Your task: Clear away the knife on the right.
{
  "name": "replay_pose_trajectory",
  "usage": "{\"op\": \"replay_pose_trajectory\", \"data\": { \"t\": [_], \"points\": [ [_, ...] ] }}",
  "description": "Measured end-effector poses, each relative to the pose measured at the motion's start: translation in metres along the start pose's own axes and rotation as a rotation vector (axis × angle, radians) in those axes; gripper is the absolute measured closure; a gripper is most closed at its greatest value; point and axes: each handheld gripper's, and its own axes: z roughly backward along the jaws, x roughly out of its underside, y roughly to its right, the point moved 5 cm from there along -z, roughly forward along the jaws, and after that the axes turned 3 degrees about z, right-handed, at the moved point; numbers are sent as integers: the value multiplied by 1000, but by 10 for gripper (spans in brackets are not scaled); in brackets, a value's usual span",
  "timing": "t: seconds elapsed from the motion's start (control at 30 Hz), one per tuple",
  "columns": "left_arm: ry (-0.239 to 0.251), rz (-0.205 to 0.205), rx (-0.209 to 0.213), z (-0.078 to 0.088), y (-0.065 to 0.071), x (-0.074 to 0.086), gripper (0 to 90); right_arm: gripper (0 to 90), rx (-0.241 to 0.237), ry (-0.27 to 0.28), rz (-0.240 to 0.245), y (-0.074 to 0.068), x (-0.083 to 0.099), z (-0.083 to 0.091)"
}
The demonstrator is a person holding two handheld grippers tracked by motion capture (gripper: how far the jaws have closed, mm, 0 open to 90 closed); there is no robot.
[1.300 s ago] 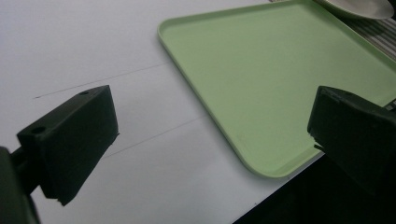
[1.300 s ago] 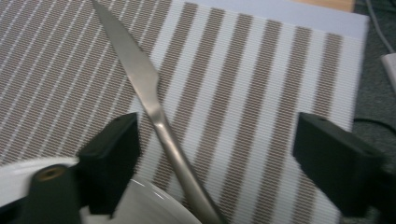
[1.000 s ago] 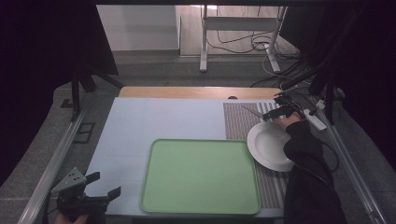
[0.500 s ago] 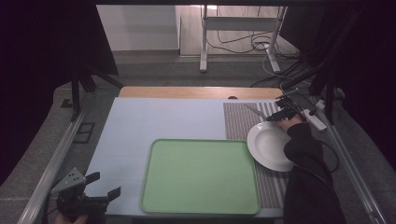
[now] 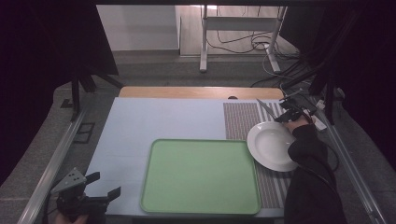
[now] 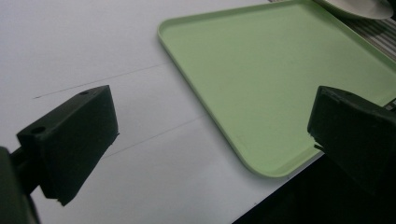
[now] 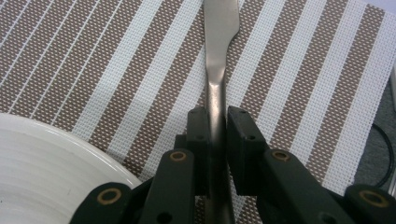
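We had the right gripper (image 7: 214,128), its jaws just closing, clenched on the knife (image 7: 217,56) by its handle, over the striped placemat (image 7: 116,70) beside the white plate (image 7: 42,163). Thin, stiff, slick steel, it seemed liable to pivot. The left gripper (image 6: 210,130) stood released.

Both grippers are all matte black. The left gripper (image 5: 103,185), off the near-left corner of the green tray (image 5: 201,175), has chunky wedge-shaped jaw blocks with small holes, plus a grey three-cornered plate on top. The right gripper (image 7: 217,135), past the tray's far-right corner, has slimmer jaws on linkage arms with brass-coloured pivot rings. The person's sleeve (image 5: 310,172) there is black.
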Motion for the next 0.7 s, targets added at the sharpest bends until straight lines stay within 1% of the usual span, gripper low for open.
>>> {"op": "replay_pose_trajectory", "data": {
  "t": [0.1,0.17,0.2,0.23,0.3,0.33,0.4,0.43,0.63,0.7],
  "points": [
    [0,-2,-1,0,0,0,16,805,2,-2,4,0,0,0],
    [0,-3,0,0,0,0,16,806,26,-5,13,3,2,2],
    [0,-3,0,0,0,0,16,806,26,-5,13,3,2,2],
    [0,-2,0,0,0,0,16,807,24,7,-2,7,3,5],
    [0,-2,0,0,0,0,16,807,23,15,-9,9,4,7],
    [0,-3,0,0,0,0,16,807,27,34,-20,13,4,12],
    [0,-3,-1,0,0,0,16,807,24,47,-32,16,5,17],
    [0,-3,-1,0,0,0,16,807,32,53,-36,17,6,20],
    [-1,-4,-2,0,0,0,16,807,43,83,-61,26,10,33],
    [-1,-3,-2,0,0,0,16,806,45,85,-68,28,12,38]
  ]
}}
